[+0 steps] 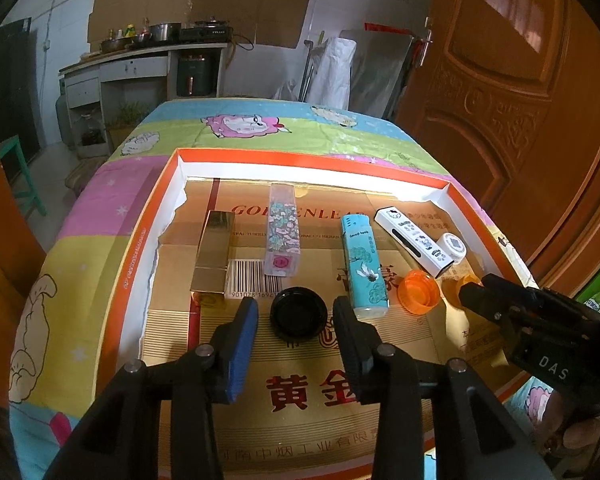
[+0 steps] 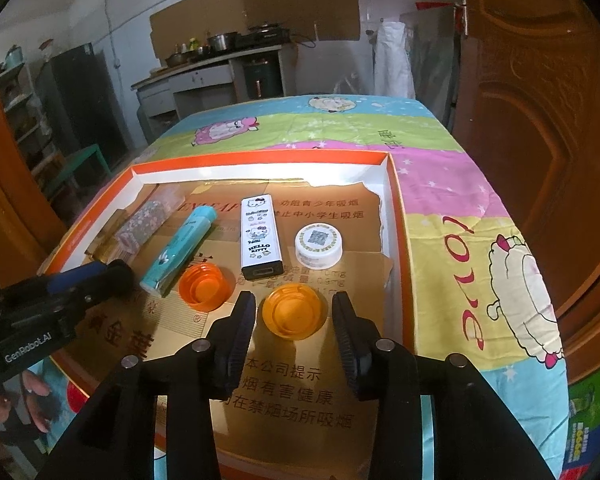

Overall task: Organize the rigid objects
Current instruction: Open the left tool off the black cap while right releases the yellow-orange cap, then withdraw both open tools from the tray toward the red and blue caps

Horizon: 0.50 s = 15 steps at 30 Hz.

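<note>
Inside the orange-rimmed tray on the bed I count three caps, black, orange and amber, four long boxes and one white jar. My left tool brackets the black cap, my right tool the amber; both stand apart, gripping nothing. From the right, the gold box is half-hidden.

A: What carries it all?
B: A counter draped in a cartoon-sheep cloth of pink, green, yellow and blue patches.
A: And directly on it?
B: A shallow orange-rimmed cardboard tray, its floor lined with gold printed card, covering most of the near end.
</note>
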Available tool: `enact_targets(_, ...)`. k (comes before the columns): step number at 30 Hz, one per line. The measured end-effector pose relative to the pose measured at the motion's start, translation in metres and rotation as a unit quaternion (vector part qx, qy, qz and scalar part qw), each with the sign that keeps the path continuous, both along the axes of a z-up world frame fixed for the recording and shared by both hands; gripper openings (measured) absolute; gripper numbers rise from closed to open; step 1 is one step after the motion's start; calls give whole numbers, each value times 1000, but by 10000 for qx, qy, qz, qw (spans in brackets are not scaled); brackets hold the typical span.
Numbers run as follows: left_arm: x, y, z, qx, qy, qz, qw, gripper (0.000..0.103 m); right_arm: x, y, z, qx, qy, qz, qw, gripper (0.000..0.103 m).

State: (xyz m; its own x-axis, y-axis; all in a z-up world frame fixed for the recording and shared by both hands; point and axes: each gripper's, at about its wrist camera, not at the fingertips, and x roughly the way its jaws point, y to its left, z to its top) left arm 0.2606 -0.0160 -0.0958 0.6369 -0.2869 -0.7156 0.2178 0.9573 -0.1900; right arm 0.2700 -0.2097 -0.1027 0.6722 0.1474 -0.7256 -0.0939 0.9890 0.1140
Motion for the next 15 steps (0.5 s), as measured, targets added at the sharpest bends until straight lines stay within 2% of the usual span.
enact_targets(10, -7, 5, 6, -143, -152, 82, 9997, 39, -8, -1, 6, 93, -99, -44, 9999, 41)
enact_targets(15, -16, 3, 15, -85, -221, 80, 9997, 39, -23, 0, 15, 109, -172, -52, 9998, 41)
